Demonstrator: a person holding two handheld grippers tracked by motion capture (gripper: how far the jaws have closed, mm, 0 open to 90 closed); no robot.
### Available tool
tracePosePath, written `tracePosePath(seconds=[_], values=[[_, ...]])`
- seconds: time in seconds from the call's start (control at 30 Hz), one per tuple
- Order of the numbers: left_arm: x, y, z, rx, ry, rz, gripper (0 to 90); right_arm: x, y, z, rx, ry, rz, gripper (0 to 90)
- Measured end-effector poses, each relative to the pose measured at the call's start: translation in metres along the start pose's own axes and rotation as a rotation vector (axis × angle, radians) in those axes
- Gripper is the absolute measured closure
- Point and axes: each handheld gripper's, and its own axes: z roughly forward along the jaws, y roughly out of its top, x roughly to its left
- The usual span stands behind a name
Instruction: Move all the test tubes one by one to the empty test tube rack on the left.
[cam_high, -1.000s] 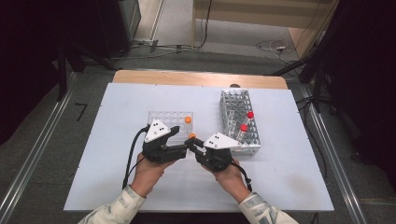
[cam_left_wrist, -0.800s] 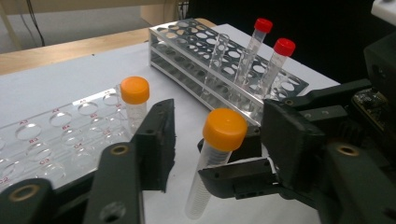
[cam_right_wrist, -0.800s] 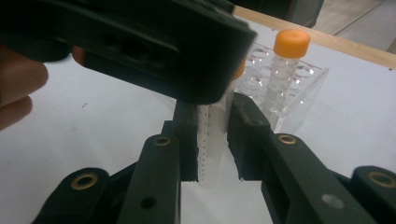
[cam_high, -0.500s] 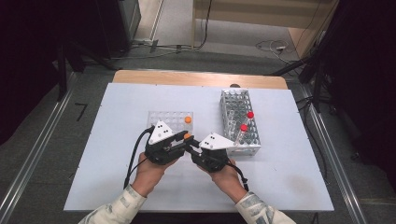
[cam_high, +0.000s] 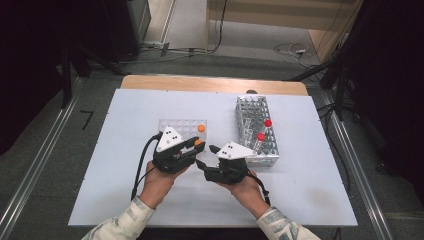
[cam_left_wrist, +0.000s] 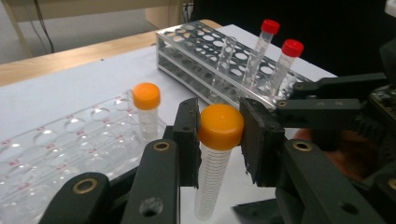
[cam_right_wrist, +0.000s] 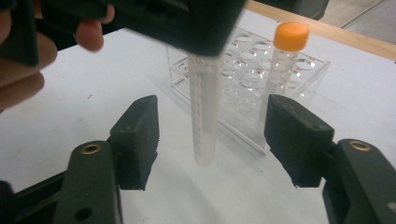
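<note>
The orange-capped tube (cam_left_wrist: 218, 154) hangs upright just above the table (cam_high: 125, 115), clamped at its cap by the left gripper (cam_left_wrist: 219, 140). Below it, the right gripper (cam_right_wrist: 210, 135) has just sprung its jaws wide, standing clear on either side of the tube's clear body. Just behind the tube sits the clear rack (cam_left_wrist: 60, 144) with a second orange-capped tube (cam_left_wrist: 146, 109); farther off, the metal rack (cam_left_wrist: 219, 60) carries two red-capped tubes (cam_left_wrist: 268, 39).

White table (cam_high: 125, 200), grey carpet floor (cam_high: 45, 130), black curtains (cam_high: 30, 45), wooden furniture (cam_high: 280, 15)
</note>
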Motion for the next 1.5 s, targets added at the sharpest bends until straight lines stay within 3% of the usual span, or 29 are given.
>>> tracePosePath(seconds=[0.23,0.6,1.07,1.3,1.5], values=[[0.009,0.017,-0.007,-0.024,0.04,0.0,69.5,-0.004,-0.006,-0.014,0.017,-0.002,0.003,25.2],[0.018,0.038,-0.003,-0.041,0.085,-0.005,69.6,-0.006,-0.015,-0.025,0.02,-0.004,0.003,24.9],[0.029,0.046,0.013,-0.046,0.131,-0.004,69.5,-0.006,-0.015,-0.028,0.013,-0.012,0.004,24.9],[0.032,0.04,0.025,-0.038,0.168,0.037,69.4,-0.007,-0.016,-0.029,0.012,-0.017,0.006,25.0],[0.035,0.032,0.032,-0.03,0.157,0.023,69.4,-0.008,-0.016,-0.03,0.009,-0.024,0.008,25.3]])
